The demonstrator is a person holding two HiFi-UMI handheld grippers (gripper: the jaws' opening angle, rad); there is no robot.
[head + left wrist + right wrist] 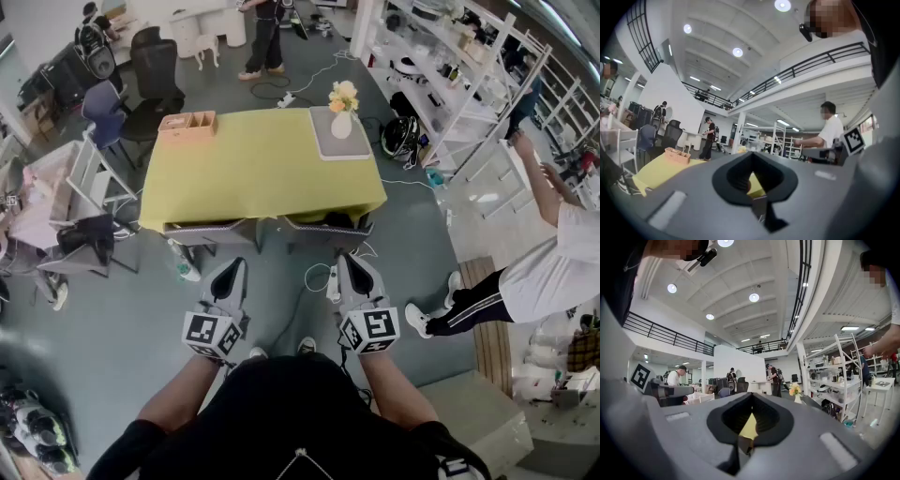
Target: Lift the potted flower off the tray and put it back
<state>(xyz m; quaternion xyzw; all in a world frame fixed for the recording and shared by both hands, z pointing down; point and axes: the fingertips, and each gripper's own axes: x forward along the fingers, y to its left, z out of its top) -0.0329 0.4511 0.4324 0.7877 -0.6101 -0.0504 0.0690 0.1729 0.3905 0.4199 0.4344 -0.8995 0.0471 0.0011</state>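
Note:
The potted flower (342, 101), yellow blooms in a small white vase, stands on a grey tray (328, 143) at the far right corner of the yellow-covered table (253, 173). In the right gripper view the potted flower (795, 391) shows small and far off. Both grippers are held level close to my body, well short of the table's near edge. My left gripper (230, 272) is shut with nothing in it, and so is my right gripper (356, 270). In each gripper view the grey jaws meet, left gripper (751, 161) and right gripper (751, 401).
A wooden compartment box (187, 123) sits at the table's far left corner. Office chairs (155, 70) and a white chair (89, 178) stand to the left. White shelving (469, 84) and a person in a white shirt (553, 272) are on the right. Grey floor lies between me and the table.

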